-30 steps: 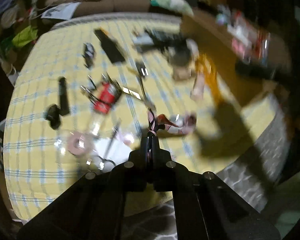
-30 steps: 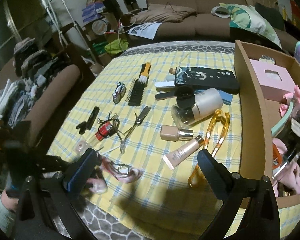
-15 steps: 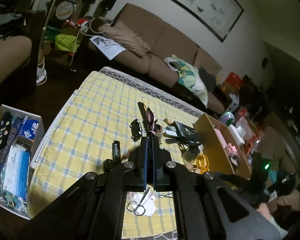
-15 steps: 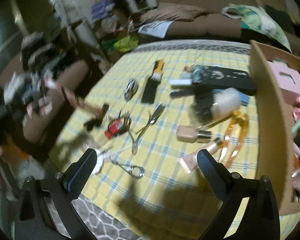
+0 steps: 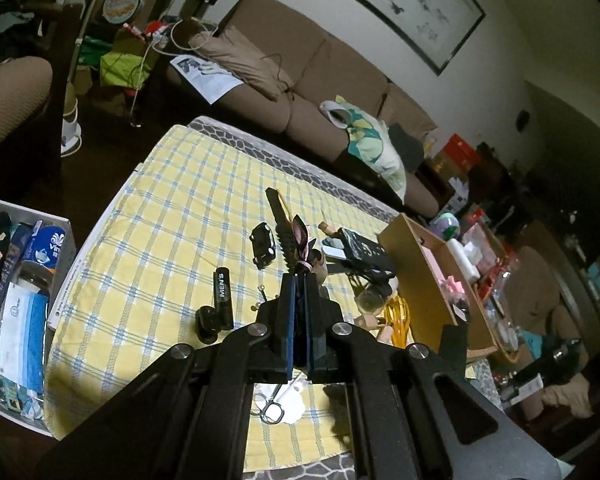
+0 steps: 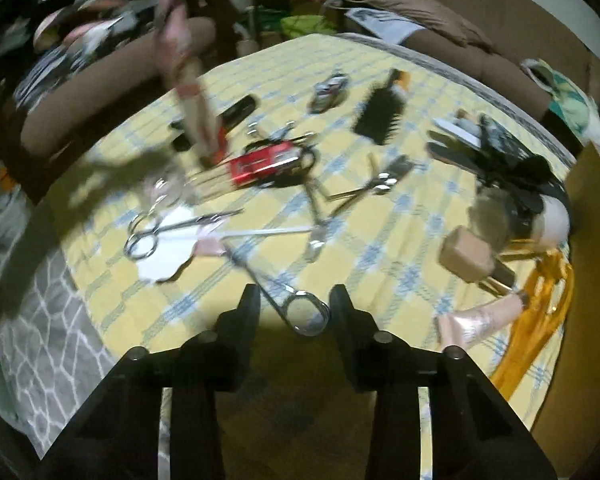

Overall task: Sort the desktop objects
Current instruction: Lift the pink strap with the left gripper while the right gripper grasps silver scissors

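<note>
A yellow checked cloth [image 5: 172, 248] is being seen spread over the table, with a grey hex-pattern mat [image 5: 300, 162] showing at its far edge and again at the near corner in the right wrist view. The left gripper [image 5: 299, 280] is being held above the cloth, jaws pressed together on a pink-and-dark hair tie [image 5: 303, 246] sticking up at 12 o'clock from the fingertips. The right gripper [image 6: 295, 300] is being lowered over the cloth, its jaws closing with the ring handle of metal tweezers-like scissors [image 6: 305, 312] lying between them; contact with the pads cannot be told. At 10 o'clock from it, small scissors [image 6: 168, 228] are lying on a white paper piece [image 6: 164, 258]. At 11 o'clock a red item [image 6: 266, 162] is blurred, at 1 o'clock a black brush [image 6: 380, 110], at 3 o'clock a tan bottle [image 6: 466, 256] and an orange roller [image 6: 540, 308]. A cardboard box [image 5: 424, 280] is sitting at the cloth's right edge, holding pink things. A white bin [image 5: 66, 236] of packets is seen on the floor at 9 o'clock in the left wrist view. A brown sofa [image 5: 284, 60] is standing beyond the table, with a framed picture [image 5: 400, 4] on the wall above it.
</note>
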